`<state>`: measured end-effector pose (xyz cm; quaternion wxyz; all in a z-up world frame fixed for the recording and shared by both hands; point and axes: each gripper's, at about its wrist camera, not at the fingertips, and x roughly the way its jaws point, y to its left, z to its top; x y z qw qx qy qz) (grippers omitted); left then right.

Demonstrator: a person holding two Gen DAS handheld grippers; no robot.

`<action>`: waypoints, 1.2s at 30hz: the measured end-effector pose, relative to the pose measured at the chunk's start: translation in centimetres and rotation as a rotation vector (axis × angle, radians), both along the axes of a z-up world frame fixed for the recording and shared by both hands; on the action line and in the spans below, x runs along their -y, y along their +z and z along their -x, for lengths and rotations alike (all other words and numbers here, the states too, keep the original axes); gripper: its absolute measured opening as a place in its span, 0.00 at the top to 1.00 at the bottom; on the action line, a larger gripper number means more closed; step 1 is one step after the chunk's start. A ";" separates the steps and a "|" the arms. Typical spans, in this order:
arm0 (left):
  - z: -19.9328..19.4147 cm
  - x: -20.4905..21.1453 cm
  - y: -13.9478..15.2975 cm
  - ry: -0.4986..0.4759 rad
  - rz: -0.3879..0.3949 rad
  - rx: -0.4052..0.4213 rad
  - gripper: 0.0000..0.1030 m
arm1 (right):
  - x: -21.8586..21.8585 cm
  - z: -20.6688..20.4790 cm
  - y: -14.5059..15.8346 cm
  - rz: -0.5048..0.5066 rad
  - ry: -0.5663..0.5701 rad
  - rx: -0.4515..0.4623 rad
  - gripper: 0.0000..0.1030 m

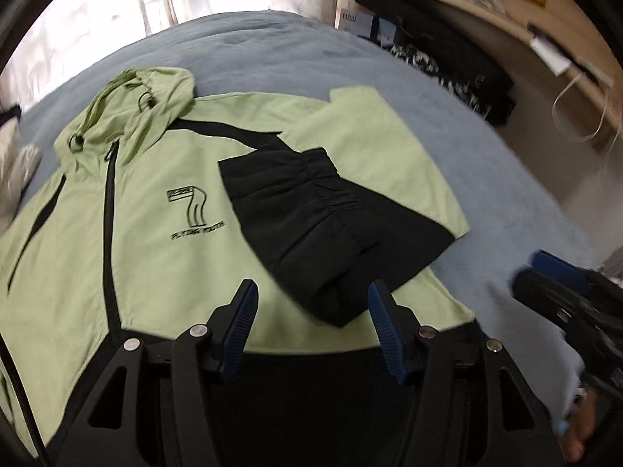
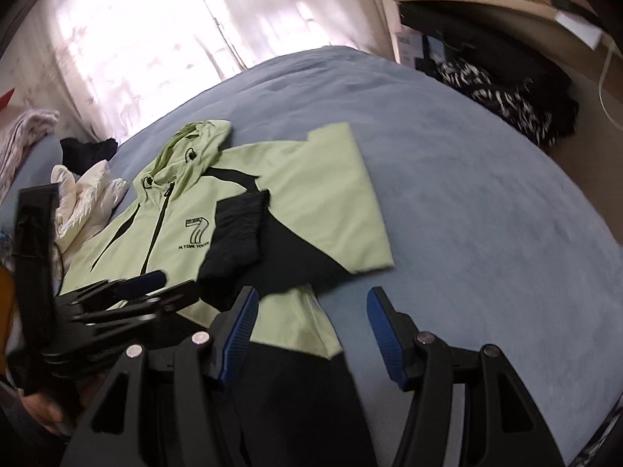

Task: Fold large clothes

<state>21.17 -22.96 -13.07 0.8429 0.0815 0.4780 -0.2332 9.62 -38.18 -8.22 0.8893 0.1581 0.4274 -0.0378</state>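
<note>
the green jacket [image 1: 163, 233] lies flat on the blue bed [image 1: 272, 46], one sleeve [image 1: 311, 214] folded across it. the left hand-held gripper [image 1: 311, 292] and right hand-held gripper [image 2: 311, 299] are both spread, holding nothing.

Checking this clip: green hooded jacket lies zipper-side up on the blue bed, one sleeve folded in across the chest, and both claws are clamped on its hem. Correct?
Not quite. Neither claw grips anything: the left claw and right claw both stand open, nothing between their pads, as each wrist view shows. The rest holds: the green jacket lies zipper-side up on the blue bed, its black-cuffed sleeve folded across the chest.
</note>
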 end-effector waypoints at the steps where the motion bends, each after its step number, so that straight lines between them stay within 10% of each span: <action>1: -0.3 0.6 -0.4 0.010 -0.025 0.008 0.45 | 0.1 0.3 -0.2 -0.001 -0.002 -0.003 0.43; 4: -1.3 1.2 -1.1 0.021 -0.045 -0.002 0.85 | 0.4 0.8 -0.4 -0.010 0.001 -0.006 0.43; 8: -2.0 -0.4 1.4 0.055 -0.005 0.072 0.95 | 0.5 1.0 -0.4 -0.028 0.017 -0.001 0.43; 14: -2.3 -10.0 7.6 0.262 0.077 0.247 0.95 | 0.0 0.7 -0.4 -0.034 0.033 0.019 0.43; 22: -3.1 -22.0 3.2 0.448 0.151 0.048 0.75 | -2.1 -0.5 -1.6 0.009 0.093 -0.026 0.43; 29: -6.2 -19.4 1.3 0.348 0.322 -0.061 0.63 | -3.1 -1.3 -1.2 0.021 0.110 -0.020 0.43; 36: -10.3 -13.9 -0.7 0.268 0.241 -0.077 0.63 | -3.1 -1.9 -1.6 0.048 0.112 -0.037 0.43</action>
